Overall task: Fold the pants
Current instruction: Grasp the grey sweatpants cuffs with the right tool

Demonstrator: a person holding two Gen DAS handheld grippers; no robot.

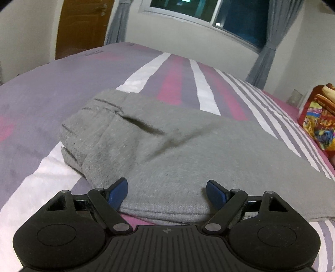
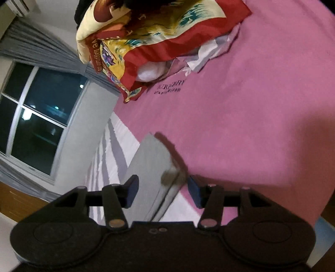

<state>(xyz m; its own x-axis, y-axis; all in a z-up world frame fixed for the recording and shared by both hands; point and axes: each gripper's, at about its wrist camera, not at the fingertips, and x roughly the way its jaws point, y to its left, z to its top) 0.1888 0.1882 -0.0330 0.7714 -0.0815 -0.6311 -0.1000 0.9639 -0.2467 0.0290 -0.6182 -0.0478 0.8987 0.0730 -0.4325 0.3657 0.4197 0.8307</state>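
Grey sweatpants (image 1: pixel 167 150) lie folded in layers on the bed, waistband at the left, a pocket slit on top. My left gripper (image 1: pixel 167 193) is open, its blue pads either side of the pants' near folded edge, low over the cloth. In the right wrist view, rolled sideways, a narrow end of the grey pants (image 2: pixel 155 167) runs between the open jaws of my right gripper (image 2: pixel 163 191). The blue pads stand apart from the cloth on both sides.
The bed has a striped purple, pink and white sheet (image 1: pixel 173 79) and a pink part (image 2: pixel 251 115). A red and yellow patterned pillow (image 2: pixel 146 41) lies near the bed's head, also in the left wrist view (image 1: pixel 320 117). A window (image 1: pixel 209 12) and curtains stand behind.
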